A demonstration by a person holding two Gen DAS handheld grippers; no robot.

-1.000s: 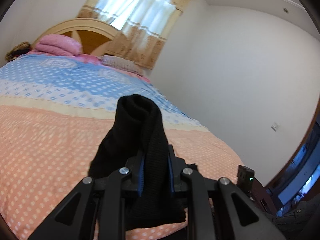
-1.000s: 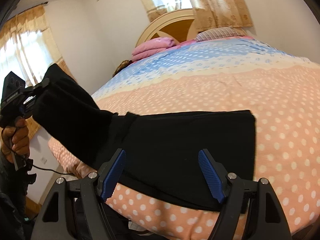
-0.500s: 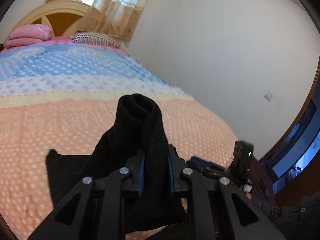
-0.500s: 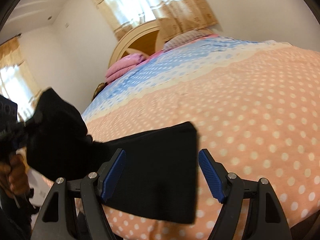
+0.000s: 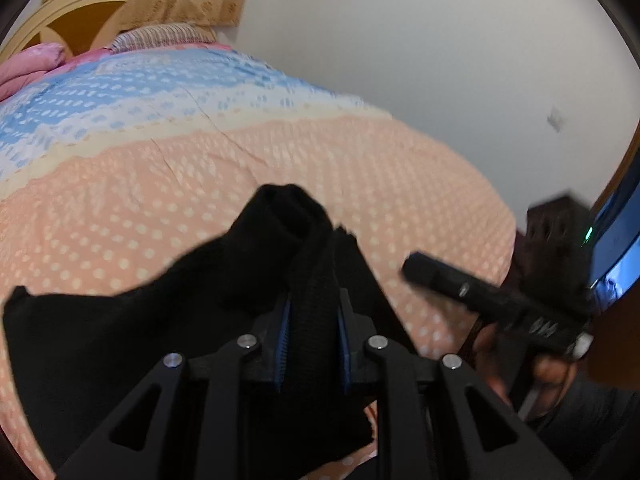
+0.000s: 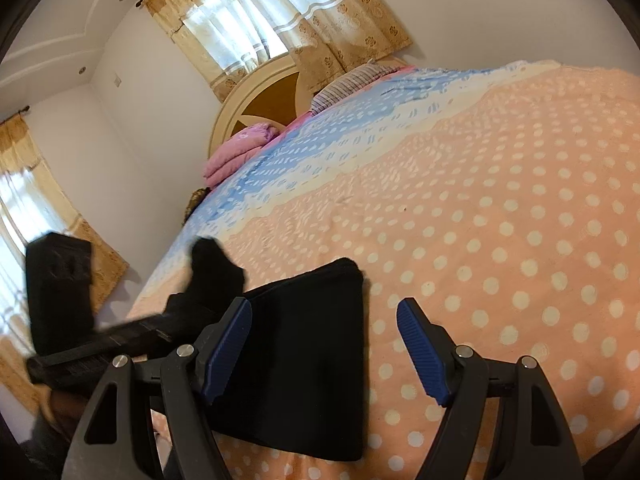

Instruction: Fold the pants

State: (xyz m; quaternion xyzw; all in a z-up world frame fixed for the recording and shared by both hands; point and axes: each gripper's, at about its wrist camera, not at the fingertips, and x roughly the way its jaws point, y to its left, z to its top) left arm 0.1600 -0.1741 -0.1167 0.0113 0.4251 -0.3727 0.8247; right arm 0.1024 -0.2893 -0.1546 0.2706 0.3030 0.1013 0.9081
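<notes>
Black pants (image 6: 312, 340) lie partly folded on the bed's near edge. My left gripper (image 5: 312, 312) holds one bunched end of the pants (image 5: 296, 232) between its blue pads, lifted above the flat part (image 5: 100, 340). Its jaws are opening slightly, and the fabric still fills the gap. In the right wrist view that gripper's body (image 6: 132, 332) shows blurred at the left, with the raised cloth end (image 6: 212, 264) beyond it. My right gripper (image 6: 324, 308) stands open just above the folded pants' right edge, with nothing gripped. Its black body (image 5: 480, 296) shows blurred at the right in the left wrist view.
The bed wears a peach dotted quilt (image 6: 500, 240) with a blue band farther back. Pink bedding (image 6: 240, 148), a striped pillow (image 6: 352, 80) and the wooden headboard (image 6: 272, 100) sit at the far end. White walls and curtained windows (image 6: 248, 24) surround it.
My left gripper carried the held pants end across over the flat part and lower toward the bed. The right gripper rolled and shifted, its jaws staying wide.
</notes>
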